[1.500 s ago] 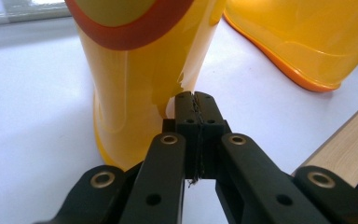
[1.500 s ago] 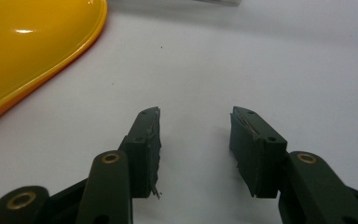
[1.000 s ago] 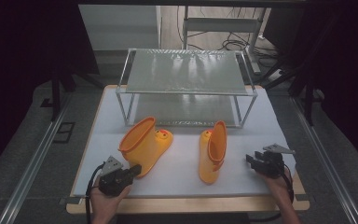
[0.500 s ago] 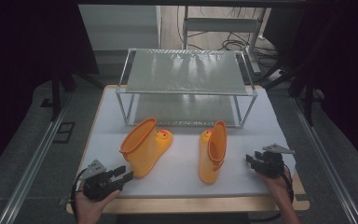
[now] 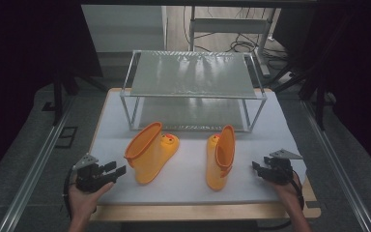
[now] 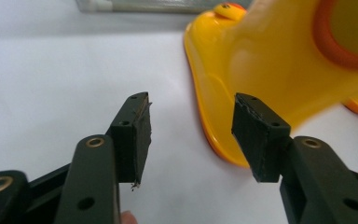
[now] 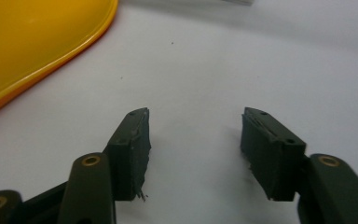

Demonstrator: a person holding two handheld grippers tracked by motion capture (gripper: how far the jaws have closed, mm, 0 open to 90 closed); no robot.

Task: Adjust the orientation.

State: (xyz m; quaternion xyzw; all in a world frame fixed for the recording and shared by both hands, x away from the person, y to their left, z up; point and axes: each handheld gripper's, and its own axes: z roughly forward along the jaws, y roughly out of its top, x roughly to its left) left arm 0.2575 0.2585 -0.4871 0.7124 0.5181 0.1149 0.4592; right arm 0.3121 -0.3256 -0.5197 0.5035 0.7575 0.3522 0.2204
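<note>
On the white mat (image 5: 193, 179), left boot (image 5: 149, 151) lies toe-rackward.

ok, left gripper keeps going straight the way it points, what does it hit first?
Probably the left boot. The left gripper stands open and empty, and the boot's sole edge lies just beyond its right-hand pad. Depth is unclear; the other pad faces bare white mat.

Two-tier metal rack (image 5: 191, 77) at back, white mat (image 5: 280, 130), wooden tabletop (image 5: 314, 193)

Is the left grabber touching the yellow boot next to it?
Apart. In the high view the left gripper stops short of the left boot, with white mat between them. In the left gripper view its jaws stand open with nothing clamped.
</note>
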